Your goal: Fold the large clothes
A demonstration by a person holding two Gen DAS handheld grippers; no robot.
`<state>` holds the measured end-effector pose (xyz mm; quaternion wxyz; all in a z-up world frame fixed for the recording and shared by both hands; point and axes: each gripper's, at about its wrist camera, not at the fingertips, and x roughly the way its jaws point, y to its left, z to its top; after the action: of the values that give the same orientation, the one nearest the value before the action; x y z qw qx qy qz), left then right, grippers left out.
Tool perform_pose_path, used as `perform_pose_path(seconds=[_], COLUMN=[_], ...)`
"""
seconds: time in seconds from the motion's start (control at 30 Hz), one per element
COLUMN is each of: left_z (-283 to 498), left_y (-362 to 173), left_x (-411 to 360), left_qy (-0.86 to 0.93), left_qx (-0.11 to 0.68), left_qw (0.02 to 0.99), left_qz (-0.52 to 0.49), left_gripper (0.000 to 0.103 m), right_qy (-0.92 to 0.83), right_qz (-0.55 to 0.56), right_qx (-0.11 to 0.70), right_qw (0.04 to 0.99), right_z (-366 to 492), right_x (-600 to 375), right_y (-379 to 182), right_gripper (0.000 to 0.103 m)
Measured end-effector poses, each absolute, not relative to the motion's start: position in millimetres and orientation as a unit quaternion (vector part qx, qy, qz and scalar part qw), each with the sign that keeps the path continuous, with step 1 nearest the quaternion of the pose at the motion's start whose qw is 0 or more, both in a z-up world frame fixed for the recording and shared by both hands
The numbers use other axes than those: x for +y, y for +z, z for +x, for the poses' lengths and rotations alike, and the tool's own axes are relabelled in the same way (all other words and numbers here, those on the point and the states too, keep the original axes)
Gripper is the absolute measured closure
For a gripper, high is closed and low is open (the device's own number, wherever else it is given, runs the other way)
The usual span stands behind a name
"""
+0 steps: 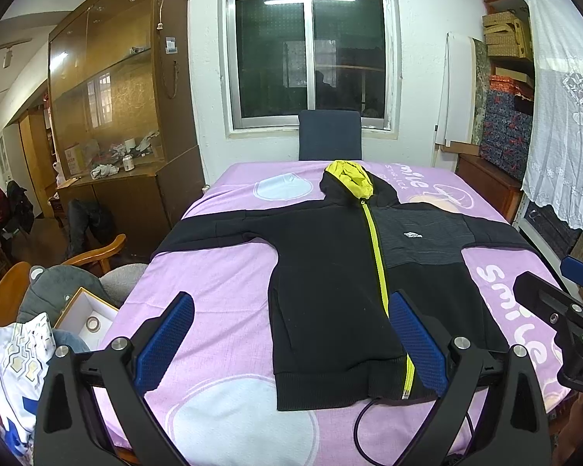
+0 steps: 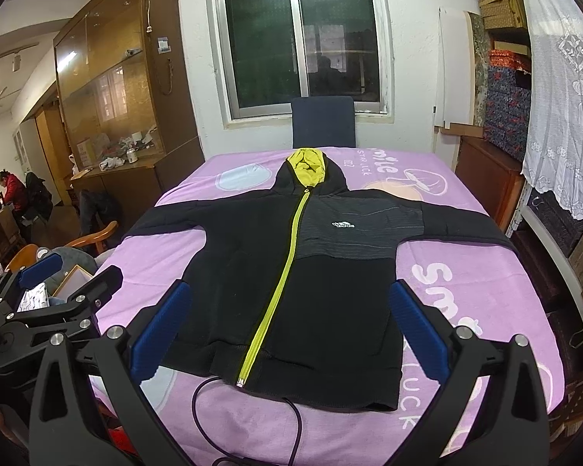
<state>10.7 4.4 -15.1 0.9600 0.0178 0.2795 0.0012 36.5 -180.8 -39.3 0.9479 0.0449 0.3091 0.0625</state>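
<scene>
Purple sheet holds 1 hoodie, 2 hand-held grippers gaping.

— What writing can be read here?

— A small white logo with the word "adidas" sits on the grey chest panel of the black hoodie. The pink sheet under it carries big white letters: "Smile" near the right sleeve and "LUCK" at the near edge.

— Anything further off?

— By the hood the sheet repeats "Smile" with "STAR LUCK" beneath it; the small print after that is too blurred to read
</scene>
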Motion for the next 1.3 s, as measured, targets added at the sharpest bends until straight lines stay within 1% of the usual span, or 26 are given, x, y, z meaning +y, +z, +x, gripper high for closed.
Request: perform_pose_path(seconds=[1.3], left_z=[10.0], left_y=[-17.2], left_x=[7.3], left_qy=[0.004], left_qx=[0.284], left_qw=[0.959], left_qz=[0.020], left_gripper=[0.003], right_qy=[0.070], right_qz=[0.053], right_qx=[0.312], right_qw=[0.946], right_z=[33.9], right_x=[-183.3], right_y=[-43.0], right_gripper=[0.004])
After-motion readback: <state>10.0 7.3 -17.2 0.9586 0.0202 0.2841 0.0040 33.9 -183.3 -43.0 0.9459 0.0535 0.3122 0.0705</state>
